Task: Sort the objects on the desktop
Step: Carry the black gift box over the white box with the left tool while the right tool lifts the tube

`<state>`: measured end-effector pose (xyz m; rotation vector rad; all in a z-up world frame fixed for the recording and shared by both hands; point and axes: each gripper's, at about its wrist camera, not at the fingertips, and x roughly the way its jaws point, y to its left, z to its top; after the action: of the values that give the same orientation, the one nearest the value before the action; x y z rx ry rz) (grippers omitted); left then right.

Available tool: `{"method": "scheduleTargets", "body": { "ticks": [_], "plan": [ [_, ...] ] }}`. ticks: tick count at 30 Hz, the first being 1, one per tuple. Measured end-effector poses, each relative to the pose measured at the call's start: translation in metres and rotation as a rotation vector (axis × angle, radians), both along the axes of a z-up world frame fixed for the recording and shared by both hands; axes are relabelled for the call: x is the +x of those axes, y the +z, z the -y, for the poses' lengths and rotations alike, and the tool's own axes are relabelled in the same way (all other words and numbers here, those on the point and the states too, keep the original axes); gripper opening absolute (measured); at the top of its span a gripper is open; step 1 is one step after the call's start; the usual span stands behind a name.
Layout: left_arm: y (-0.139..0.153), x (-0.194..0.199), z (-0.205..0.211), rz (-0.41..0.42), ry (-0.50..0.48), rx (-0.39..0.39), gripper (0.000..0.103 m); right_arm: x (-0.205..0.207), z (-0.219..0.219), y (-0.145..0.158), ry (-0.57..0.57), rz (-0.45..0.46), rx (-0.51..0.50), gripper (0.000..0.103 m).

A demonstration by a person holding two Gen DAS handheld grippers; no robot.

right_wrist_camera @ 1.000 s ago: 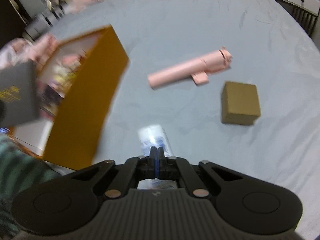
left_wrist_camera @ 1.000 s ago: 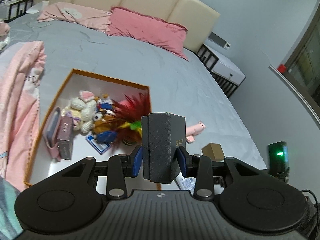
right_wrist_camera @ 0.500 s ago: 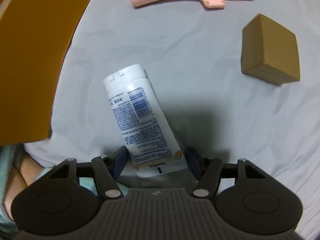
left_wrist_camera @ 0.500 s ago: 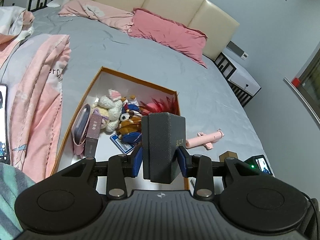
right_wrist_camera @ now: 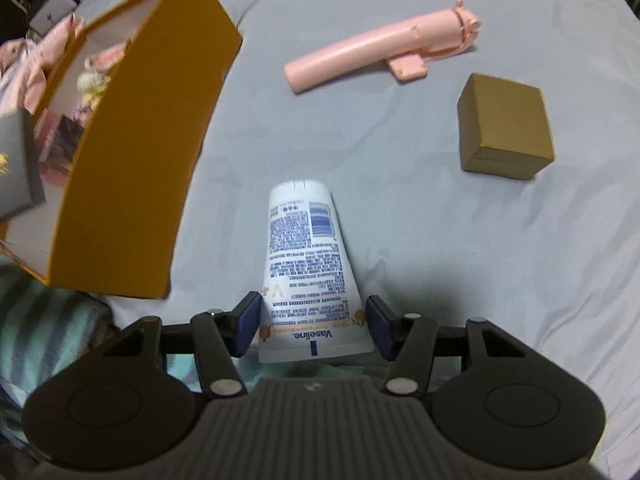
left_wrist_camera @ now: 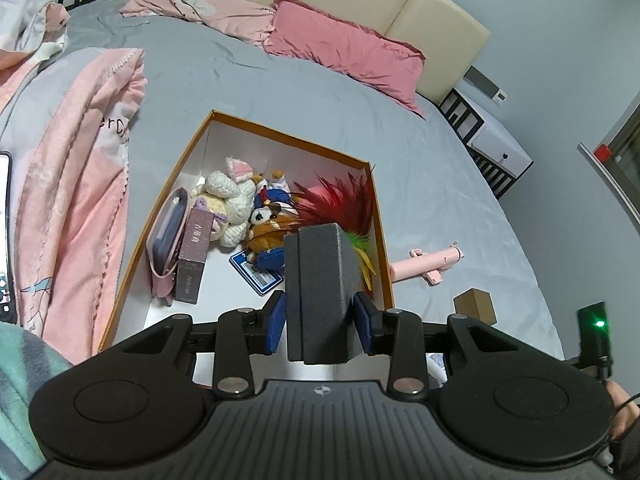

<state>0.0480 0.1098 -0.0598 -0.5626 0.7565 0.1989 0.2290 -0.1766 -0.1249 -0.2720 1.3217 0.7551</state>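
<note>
My left gripper (left_wrist_camera: 320, 322) is shut on a dark grey box (left_wrist_camera: 320, 280) and holds it above the near end of the orange storage box (left_wrist_camera: 382, 236), which holds plush toys (left_wrist_camera: 236, 204), a red feather toy (left_wrist_camera: 340, 204), a pouch and a small carton. My right gripper (right_wrist_camera: 312, 326) is open around the flat end of a white Vaseline tube (right_wrist_camera: 306, 256) lying on the grey bedsheet; the pads sit beside it with small gaps. A pink selfie stick (right_wrist_camera: 380, 50) and a small brown box (right_wrist_camera: 506, 126) lie beyond. The orange box (right_wrist_camera: 132, 152) stands left.
Pink pillows (left_wrist_camera: 344, 48) and the headboard are at the far end of the bed. A pink blanket (left_wrist_camera: 76, 184) lies left of the orange box. A phone (left_wrist_camera: 4, 232) lies at the far left. A nightstand (left_wrist_camera: 496, 148) stands right of the bed.
My right gripper opened from shut and came down around the tube's end. My left gripper rose and shifted with the grey box over the orange box.
</note>
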Motion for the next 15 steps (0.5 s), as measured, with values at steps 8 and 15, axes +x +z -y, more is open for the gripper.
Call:
{"method": "scheduleTargets", "body": {
  "ticks": [8,15],
  "plan": [
    [-0.008,0.008,0.003,-0.034,-0.015,0.0,0.038,-0.018,-0.011,0.024,0.072,0.016,-0.027,0.032],
    [-0.022,0.015,0.007,-0.096,-0.044,0.021,0.038,-0.027,-0.019,0.012,0.132,0.099,-0.069,0.038]
  ]
}}
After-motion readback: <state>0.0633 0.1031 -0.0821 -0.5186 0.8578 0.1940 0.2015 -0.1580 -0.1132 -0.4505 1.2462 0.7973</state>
